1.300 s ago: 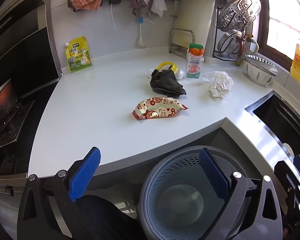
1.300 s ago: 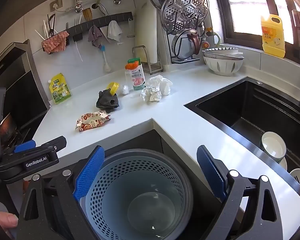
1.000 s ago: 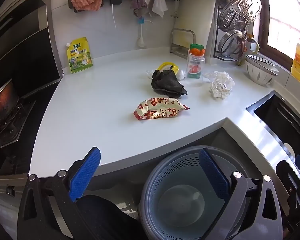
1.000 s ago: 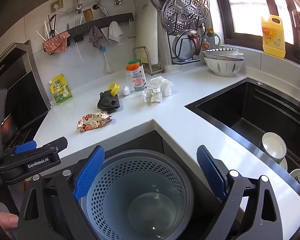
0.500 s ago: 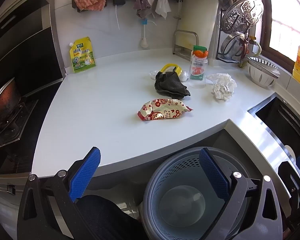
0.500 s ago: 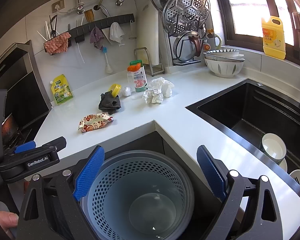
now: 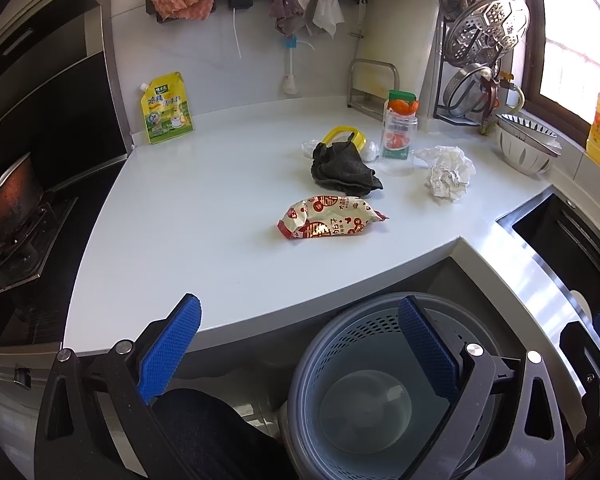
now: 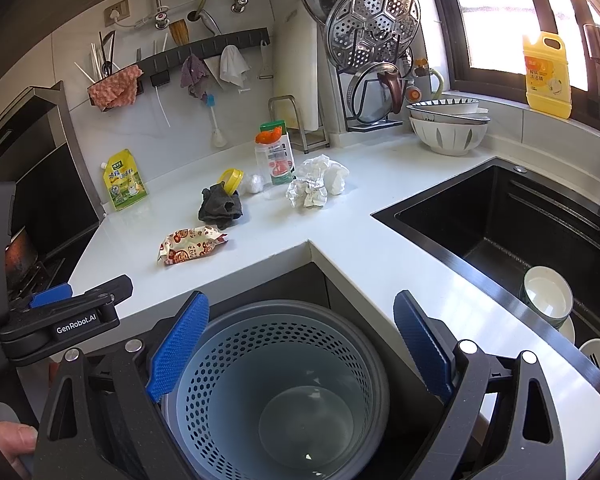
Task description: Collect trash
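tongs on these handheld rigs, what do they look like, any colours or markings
Both tongs share one build: black, speckled plastic frames with triangular cutouts and silver round pivot bolts. Each finger ends in a bright blue pad with a fine ribbed texture. The left tongs seen side-on from the right wrist carry white "GenRobot.AI" lettering. The right tongs look identical. A bare thumb shows bottom left; no cables visible.

Stacked bowls, yellow detergent jug

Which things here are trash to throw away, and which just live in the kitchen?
Trash job: snack wrapper, crumpled paper, bin.
Just kitchen stuff: yellow pouch, jar, bowls, yellow jug. The dark rag might be either.
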`<state>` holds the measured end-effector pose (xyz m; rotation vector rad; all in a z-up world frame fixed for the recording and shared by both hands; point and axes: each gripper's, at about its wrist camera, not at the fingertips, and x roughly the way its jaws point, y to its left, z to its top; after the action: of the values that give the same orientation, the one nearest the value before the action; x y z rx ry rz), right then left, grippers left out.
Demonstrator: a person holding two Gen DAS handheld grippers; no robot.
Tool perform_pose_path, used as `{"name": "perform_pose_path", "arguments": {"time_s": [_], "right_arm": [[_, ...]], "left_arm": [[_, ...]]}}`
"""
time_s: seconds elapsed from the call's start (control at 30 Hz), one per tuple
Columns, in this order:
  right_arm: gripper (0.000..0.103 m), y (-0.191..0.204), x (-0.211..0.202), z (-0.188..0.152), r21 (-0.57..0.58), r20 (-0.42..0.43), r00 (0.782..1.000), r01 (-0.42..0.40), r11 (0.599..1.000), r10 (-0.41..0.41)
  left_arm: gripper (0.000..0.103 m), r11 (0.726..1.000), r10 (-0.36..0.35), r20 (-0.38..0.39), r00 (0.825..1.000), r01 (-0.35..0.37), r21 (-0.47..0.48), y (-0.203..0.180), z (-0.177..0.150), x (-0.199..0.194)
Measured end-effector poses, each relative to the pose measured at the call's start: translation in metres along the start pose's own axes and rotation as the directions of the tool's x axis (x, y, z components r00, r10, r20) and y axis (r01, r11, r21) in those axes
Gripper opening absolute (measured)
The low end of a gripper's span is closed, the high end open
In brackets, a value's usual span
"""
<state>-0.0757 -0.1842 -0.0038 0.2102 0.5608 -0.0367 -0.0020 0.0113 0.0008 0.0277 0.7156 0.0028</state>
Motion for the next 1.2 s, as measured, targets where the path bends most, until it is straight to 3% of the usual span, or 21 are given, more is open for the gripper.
{"name": "perform_pose_path", "arguments": {"time_s": [1.2], "right_arm": [[0.089,-0.0017,-0.0033,0.0011,0.001,0.003,1.000,-0.004,1.000,0.004]], "left_arm": [[0.097,1.000,0.002,-0.002,1.000,-0.002,-0.004,0.0013,-0.0007,0.0003]]}}
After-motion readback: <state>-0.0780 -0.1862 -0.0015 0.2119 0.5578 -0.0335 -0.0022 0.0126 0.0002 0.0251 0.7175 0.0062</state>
